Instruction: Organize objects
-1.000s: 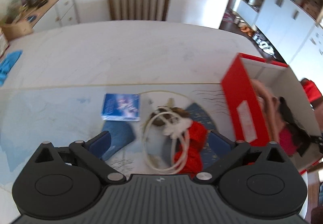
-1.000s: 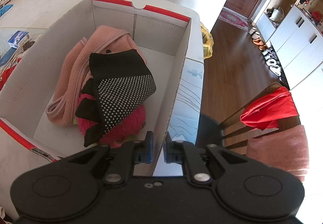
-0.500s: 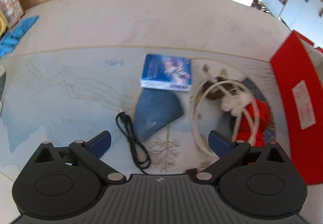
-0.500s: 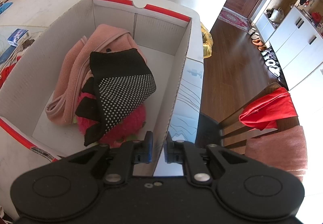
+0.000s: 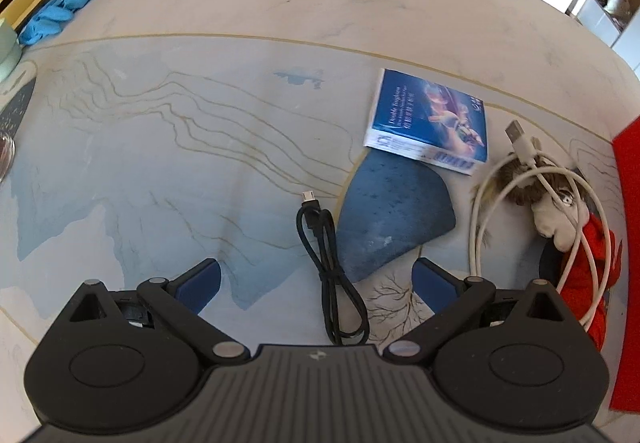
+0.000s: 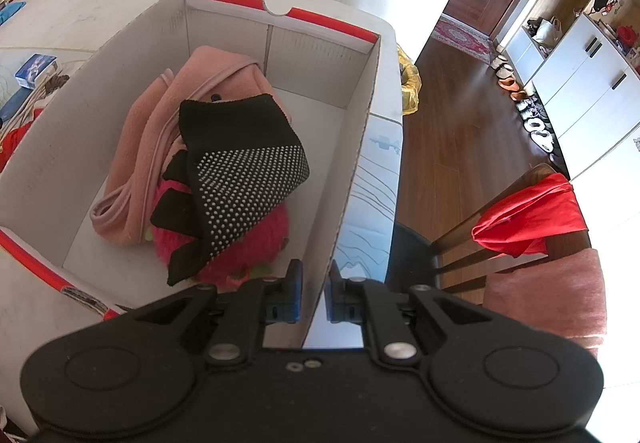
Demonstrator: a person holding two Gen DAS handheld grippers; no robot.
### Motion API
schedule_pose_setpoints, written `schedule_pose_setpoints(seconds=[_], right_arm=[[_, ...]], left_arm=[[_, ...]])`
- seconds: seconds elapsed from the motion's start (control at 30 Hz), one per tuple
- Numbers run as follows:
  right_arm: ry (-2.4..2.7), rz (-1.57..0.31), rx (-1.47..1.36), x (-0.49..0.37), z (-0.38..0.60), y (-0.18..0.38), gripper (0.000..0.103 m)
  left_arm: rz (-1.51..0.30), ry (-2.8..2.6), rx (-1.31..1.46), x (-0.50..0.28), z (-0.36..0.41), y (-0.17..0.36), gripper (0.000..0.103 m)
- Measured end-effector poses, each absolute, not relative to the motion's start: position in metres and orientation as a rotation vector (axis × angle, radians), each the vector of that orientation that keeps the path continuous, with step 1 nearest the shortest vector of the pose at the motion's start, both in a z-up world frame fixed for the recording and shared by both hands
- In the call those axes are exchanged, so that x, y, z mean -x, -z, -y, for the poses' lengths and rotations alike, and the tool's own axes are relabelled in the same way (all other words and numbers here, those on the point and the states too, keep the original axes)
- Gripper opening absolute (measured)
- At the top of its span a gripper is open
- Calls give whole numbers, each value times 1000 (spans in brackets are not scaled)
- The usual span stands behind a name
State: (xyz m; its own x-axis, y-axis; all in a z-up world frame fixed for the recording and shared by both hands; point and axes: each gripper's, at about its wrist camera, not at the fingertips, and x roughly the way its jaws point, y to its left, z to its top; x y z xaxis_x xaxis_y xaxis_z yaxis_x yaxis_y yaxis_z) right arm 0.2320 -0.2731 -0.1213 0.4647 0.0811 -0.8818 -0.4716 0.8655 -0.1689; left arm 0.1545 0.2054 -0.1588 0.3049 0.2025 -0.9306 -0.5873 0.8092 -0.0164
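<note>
Left wrist view: the left gripper (image 5: 316,275) tips steeply down over the table (image 5: 240,3), its blue fingers (image 5: 200,279) spread wide and holding nothing. Between them lies one black cable (image 5: 328,267), folded in a loop with its small plug pointing away. Just beyond rests one blue booklet (image 5: 430,121), flat, and to its right one white cable (image 5: 536,179) coiled over a small doll (image 5: 580,243) in red (its face partly hidden by the coil). At the far left lie blue gloves (image 5: 68,5); their number I cannot tell.

In the right wrist view the right gripper (image 6: 314,297) also points steeply down, its fingers clenched on the near right wall of one red-and-white box (image 6: 276,9). Inside lie a pink cloth (image 6: 160,123), a black dotted sock (image 6: 240,159) and something fuzzy and red (image 6: 264,235)
</note>
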Motion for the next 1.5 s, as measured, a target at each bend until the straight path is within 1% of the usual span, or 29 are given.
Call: schedule_pose_setpoints(seconds=[0.07,0.17,0.2,0.23,0.27,0.33,0.37,0.4,0.47,0.5,0.53,0.63,0.73,0.93,1.17,1.5], right_arm=[[-352,-1039,425,-231,275,121,10],[-351,-1040,427,-231,275,121,10],[-352,-1039,427,-231,274,121,10],[-351,-1039,427,-231,274,121,10],[-351,-1039,428,-231,274,121,10],[-351,-1039,429,-231,274,120,10],[-351,-1039,430,-231,275,120,10],[-351,-1039,430,-231,274,120,10],[-351,-1039,429,-231,274,120,10],[-350,-1039,430,-231,274,120,10],[-350,-1039,430,-231,274,120,10],[-350,-1039,431,-232,274,120,10],[-350,-1039,429,-232,274,120,10],[-348,-1037,425,-233,274,119,10],[-349,-1036,427,-233,273,118,9],[-352,-1032,423,-234,271,118,7]], left_arm=[[-1147,-551,389,-153,-206,158,99],[-1144,-570,376,-154,-205,155,90],[-1142,-572,374,-153,-203,153,84],[-1142,-577,369,-153,-203,152,75],[-1139,-577,367,-152,-202,149,68],[-1137,-568,362,-153,-201,147,46],[-1143,-564,359,-156,-200,146,41],[-1146,-557,360,-158,-199,144,34],[-1159,-547,353,-159,-197,144,31],[-1162,-544,354,-160,-197,144,28],[-1162,-538,356,-162,-197,144,19],[-1164,-520,372,-162,-200,144,12],[-1158,-494,363,-160,-198,140,9],[-1140,-431,329,-154,-189,122,9],[-1116,-359,285,-152,-176,91,8],[-1045,-231,230,-162,-135,38,8]])
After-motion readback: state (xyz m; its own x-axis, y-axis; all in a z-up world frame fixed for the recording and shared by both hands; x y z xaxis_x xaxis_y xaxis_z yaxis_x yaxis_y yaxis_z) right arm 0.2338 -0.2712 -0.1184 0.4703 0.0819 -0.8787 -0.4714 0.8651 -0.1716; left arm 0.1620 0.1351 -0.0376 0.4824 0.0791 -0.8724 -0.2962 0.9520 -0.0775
